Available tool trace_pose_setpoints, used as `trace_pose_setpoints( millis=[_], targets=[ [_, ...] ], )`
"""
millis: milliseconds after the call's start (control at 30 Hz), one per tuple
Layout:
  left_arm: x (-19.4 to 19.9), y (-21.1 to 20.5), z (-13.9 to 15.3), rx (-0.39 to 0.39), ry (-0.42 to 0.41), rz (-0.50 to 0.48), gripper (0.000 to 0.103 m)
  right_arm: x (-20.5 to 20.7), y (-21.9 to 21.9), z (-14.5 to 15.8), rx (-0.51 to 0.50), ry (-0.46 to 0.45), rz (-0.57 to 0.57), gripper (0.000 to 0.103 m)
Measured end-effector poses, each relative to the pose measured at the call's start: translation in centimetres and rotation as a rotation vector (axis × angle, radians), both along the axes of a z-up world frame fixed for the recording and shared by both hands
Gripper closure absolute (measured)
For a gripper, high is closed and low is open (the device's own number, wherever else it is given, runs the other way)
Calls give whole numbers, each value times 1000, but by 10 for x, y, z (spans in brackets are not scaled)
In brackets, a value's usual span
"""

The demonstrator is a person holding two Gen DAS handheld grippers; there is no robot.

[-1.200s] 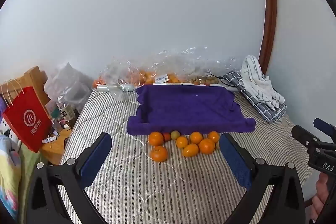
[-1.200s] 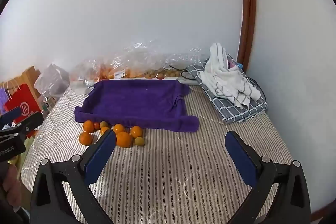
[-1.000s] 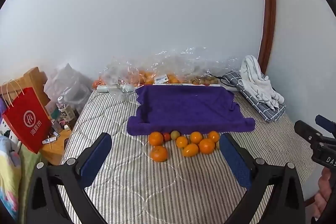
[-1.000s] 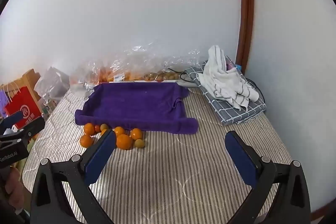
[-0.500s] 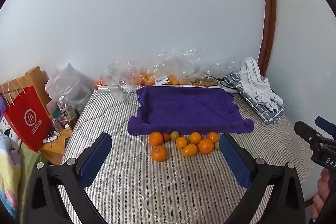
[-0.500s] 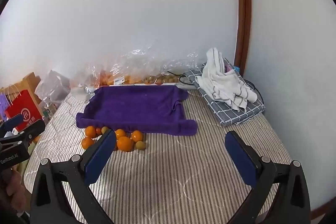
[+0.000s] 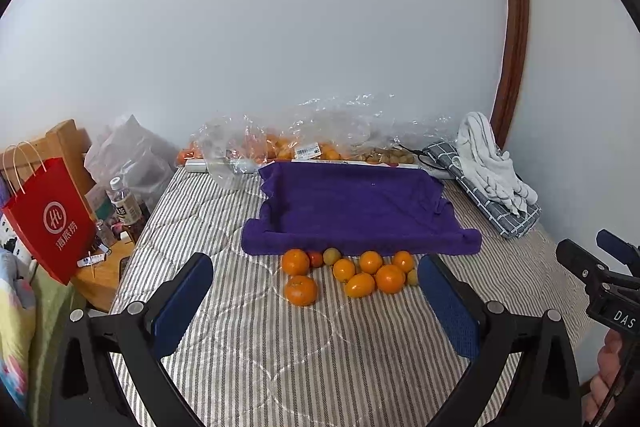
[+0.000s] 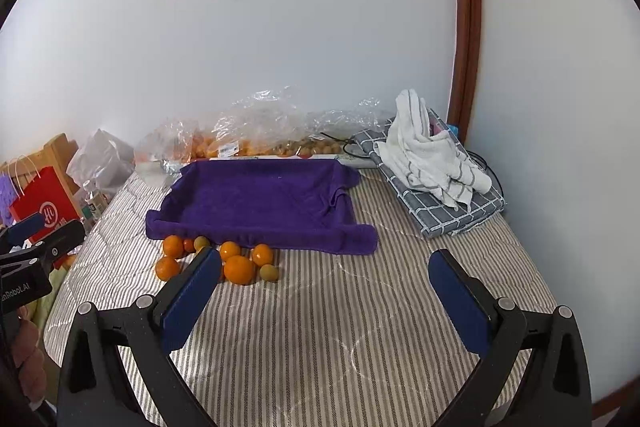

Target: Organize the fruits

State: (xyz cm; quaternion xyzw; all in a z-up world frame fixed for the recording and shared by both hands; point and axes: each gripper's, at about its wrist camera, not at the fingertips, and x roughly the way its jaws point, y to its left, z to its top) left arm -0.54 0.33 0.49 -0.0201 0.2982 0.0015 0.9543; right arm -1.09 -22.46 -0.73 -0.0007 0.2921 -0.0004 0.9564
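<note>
Several oranges (image 7: 300, 290) and a few small greenish fruits (image 7: 331, 255) lie loose on the striped bedcover, right in front of a purple cloth tray (image 7: 356, 207). They also show in the right wrist view (image 8: 239, 269), in front of the tray (image 8: 260, 199). The tray holds nothing. My left gripper (image 7: 316, 291) is open and empty, held back from the fruit. My right gripper (image 8: 326, 279) is open and empty, to the right of the fruit; its left finger (image 8: 188, 297) hides part of the pile.
Clear plastic bags of more fruit (image 7: 304, 143) lie along the wall behind the tray. A white towel on a folded checked cloth (image 8: 436, 167) sits at the right. A red paper bag (image 7: 50, 219), a bottle and clutter stand off the bed's left edge.
Both grippers have drifted slightly, so the fruit and tray sit a little differently in view. Both stay open. The fruit has not moved.
</note>
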Motion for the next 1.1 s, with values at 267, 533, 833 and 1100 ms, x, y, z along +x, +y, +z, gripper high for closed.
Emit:
trace_pose_setpoints(
  millis=[267, 533, 833, 1100],
  targets=[
    [0, 1, -4, -10, 1, -3, 0, 0, 0, -3, 5, 5, -1, 1],
    [-4, 5, -5, -26, -10, -3, 0, 1, 2, -3, 0, 4, -4, 1],
    [-5, 4, -5, -29, -7, -9, 0, -1, 6, -5, -15, 3, -4, 1],
    [-5, 2, -7, -43, -9, -15, 0, -4, 7, -5, -5, -2, -4, 1]
  ],
)
